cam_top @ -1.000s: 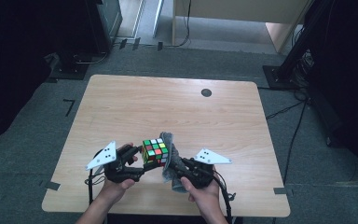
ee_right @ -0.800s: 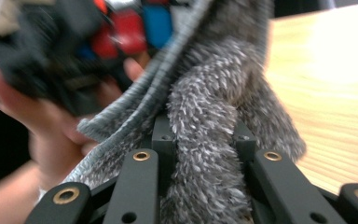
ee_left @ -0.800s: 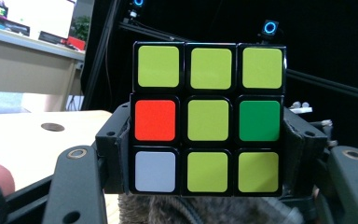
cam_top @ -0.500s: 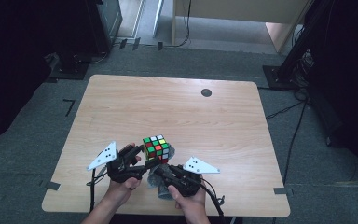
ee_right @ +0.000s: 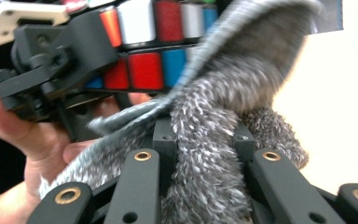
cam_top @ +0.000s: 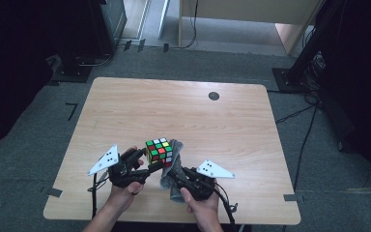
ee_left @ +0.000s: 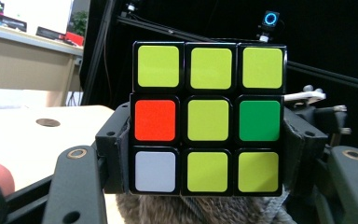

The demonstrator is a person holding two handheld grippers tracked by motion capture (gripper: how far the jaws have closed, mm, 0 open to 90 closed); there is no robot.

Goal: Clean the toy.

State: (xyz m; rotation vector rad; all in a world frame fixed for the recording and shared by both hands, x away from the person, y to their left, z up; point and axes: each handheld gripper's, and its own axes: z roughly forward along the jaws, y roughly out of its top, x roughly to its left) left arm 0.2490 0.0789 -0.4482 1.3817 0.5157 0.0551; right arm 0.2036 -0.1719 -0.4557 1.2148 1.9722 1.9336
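Left claw is clamping the puzzle cube between its two black jaws, pressing on opposite side faces, while the right claw is pinching a fuzzy grey cloth with its jaws drawn tight together on the bunched fabric. Both are working above the near edge of the wooden desk, just in front of the person's hands. Farther back on the desk a small dark round hole is sitting well apart from the work, and beyond it black stands and cables are lying on the grey floor. Nothing is standing between the two claws except the cloth itself, which is draping against the cube's right side and under it. In the left gripper view the cube is showing a mostly yellow-green face with one orange, one green and one white tile, all framed in black. In the right gripper view the cloth is rising over red, blue and white tiles. Being a cube, it is showing no long axis; it is sitting square, its yellow-green face turned toward the person.
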